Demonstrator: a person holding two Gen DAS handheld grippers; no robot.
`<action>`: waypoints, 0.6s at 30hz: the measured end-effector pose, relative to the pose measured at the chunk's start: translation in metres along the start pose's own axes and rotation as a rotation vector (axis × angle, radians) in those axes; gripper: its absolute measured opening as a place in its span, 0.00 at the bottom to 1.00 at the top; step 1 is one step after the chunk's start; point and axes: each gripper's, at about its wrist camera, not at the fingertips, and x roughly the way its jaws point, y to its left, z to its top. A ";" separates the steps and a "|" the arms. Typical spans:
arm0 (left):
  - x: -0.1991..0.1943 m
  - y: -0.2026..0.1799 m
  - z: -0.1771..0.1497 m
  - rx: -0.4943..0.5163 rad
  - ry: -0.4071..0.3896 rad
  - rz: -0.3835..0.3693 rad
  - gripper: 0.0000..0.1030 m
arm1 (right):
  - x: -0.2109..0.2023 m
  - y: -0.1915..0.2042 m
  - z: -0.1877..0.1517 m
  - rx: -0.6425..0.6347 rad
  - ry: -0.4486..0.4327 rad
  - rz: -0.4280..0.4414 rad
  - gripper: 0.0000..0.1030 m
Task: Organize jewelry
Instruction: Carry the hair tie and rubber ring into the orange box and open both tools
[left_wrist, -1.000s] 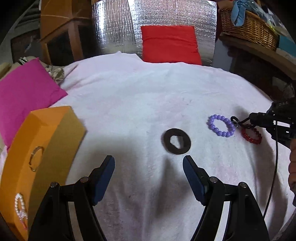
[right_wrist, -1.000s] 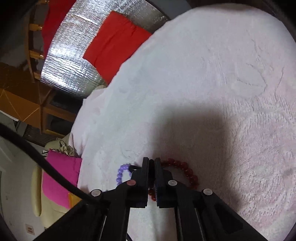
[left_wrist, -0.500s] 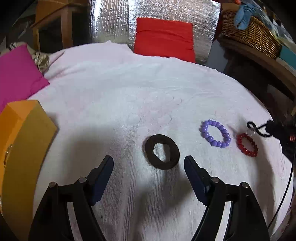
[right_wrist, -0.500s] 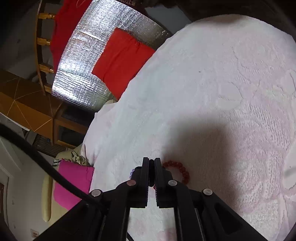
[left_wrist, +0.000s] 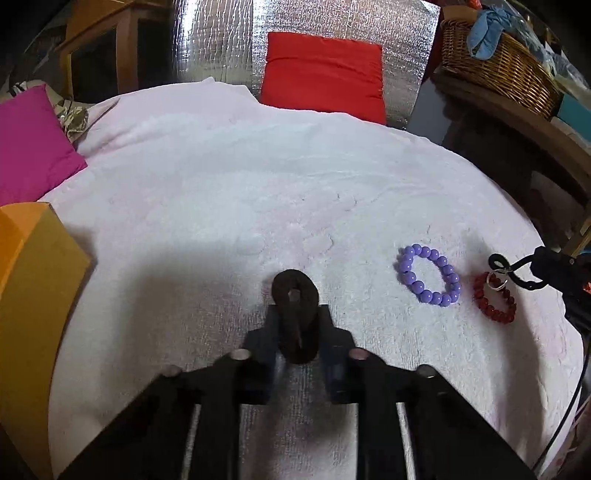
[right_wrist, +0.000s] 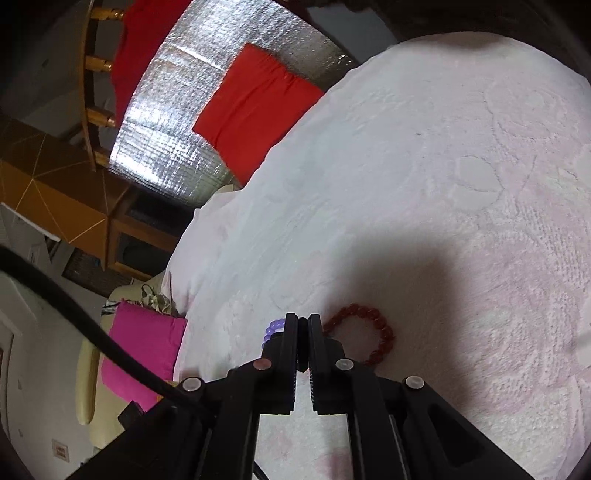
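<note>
My left gripper (left_wrist: 296, 314) is shut on a dark brown bangle (left_wrist: 295, 295) that stands on edge between the fingers on the white cloth (left_wrist: 258, 192). A purple bead bracelet (left_wrist: 428, 275) and a red bead bracelet (left_wrist: 495, 300) lie to the right. My right gripper (right_wrist: 303, 319) is shut; in the left wrist view its tip (left_wrist: 543, 264) holds a black looped cord with a small silver ring (left_wrist: 496, 280) over the red bracelet (right_wrist: 365, 336). The purple bracelet (right_wrist: 271, 330) shows just left of the right fingers.
An orange jewelry box (left_wrist: 29, 295) stands at the left edge. A pink cushion (left_wrist: 29, 147) lies at the far left, a red cushion (left_wrist: 325, 74) at the back. A wicker basket (left_wrist: 495, 55) sits on a shelf at the back right.
My left gripper moved forward and shut on the dark bangle, tipping it up on edge. My right gripper stayed shut by the red bracelet.
</note>
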 end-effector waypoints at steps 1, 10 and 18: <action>-0.002 0.002 0.000 -0.009 -0.005 -0.005 0.16 | 0.001 0.002 -0.001 -0.008 0.003 0.000 0.06; -0.053 0.022 0.009 -0.094 -0.119 -0.025 0.15 | 0.010 0.029 -0.016 -0.099 0.015 0.049 0.06; -0.092 0.035 0.001 -0.131 -0.170 0.020 0.15 | 0.024 0.052 -0.037 -0.147 0.045 0.087 0.06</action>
